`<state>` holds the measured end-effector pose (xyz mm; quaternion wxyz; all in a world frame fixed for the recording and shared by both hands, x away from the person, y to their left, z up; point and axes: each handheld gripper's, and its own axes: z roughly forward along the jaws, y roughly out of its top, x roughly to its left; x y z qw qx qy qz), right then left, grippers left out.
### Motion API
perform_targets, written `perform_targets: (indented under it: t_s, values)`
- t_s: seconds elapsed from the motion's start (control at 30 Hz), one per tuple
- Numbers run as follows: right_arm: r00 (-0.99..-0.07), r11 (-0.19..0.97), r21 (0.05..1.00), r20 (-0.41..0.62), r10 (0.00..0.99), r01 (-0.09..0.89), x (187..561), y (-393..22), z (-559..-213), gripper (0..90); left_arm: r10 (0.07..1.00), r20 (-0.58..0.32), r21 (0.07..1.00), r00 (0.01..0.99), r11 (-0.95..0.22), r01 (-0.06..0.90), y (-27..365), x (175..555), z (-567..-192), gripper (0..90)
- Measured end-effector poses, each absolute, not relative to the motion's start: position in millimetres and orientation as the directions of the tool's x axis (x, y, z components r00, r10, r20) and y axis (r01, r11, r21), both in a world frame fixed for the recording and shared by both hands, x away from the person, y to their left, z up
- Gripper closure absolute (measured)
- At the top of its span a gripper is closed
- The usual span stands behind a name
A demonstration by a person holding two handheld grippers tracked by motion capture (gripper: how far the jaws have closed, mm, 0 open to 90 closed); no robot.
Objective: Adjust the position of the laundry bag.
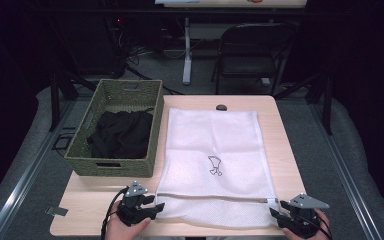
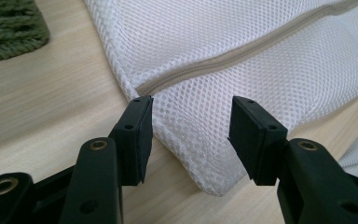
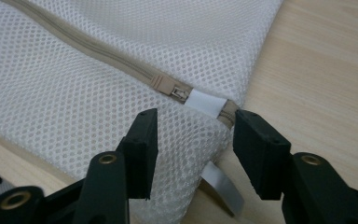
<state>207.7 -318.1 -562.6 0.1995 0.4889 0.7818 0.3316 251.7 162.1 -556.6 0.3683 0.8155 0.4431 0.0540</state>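
A: Where's the bag?

B: White mesh laundry bag (image 1: 214, 160) lies flat on the table (image 1: 87, 202), right of centre, zipper (image 2: 242, 53) running along near the front edge.

A: Your grippers?

B: My left gripper (image 1: 152, 206) is at the bag's front-left corner, jaws apart, mesh between them, pads not pressing. My right gripper (image 1: 276, 214) is at the front-right corner by the zipper pull (image 3: 177, 92), jaws apart too, gripping nothing.

A: Anything else?

B: Green woven basket (image 1: 155, 130) at the table's back-left, black cloth (image 1: 120, 132) inside, just beside the bag.
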Motion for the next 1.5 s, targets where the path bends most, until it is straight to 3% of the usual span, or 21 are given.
perform_targets:
  t_s: [0.83, 1.07, 1.5]
  values:
    - [-0.376, 0.247, 0.772, -0.011, 0.926, 0.586, 207.5, -327.2, -546.7, 43.0, 0.741, -0.218, 0.741, 0.635, -0.297, 0.602, 163.7, 258.1, -518.6, 49.8]
    - [-0.386, 0.223, 0.790, 0.019, 0.922, 0.572, 217.2, -327.2, -531.6, 42.6, 0.733, -0.178, 0.783, 0.657, -0.299, 0.546, 152.0, 262.5, -494.6, 49.5]
    - [-0.425, 0.253, 0.812, -0.006, 0.905, 0.527, 240.7, -304.1, -506.9, 42.8, 0.678, -0.192, 0.802, 0.709, -0.308, 0.512, 116.3, 279.2, -471.3, 49.1]
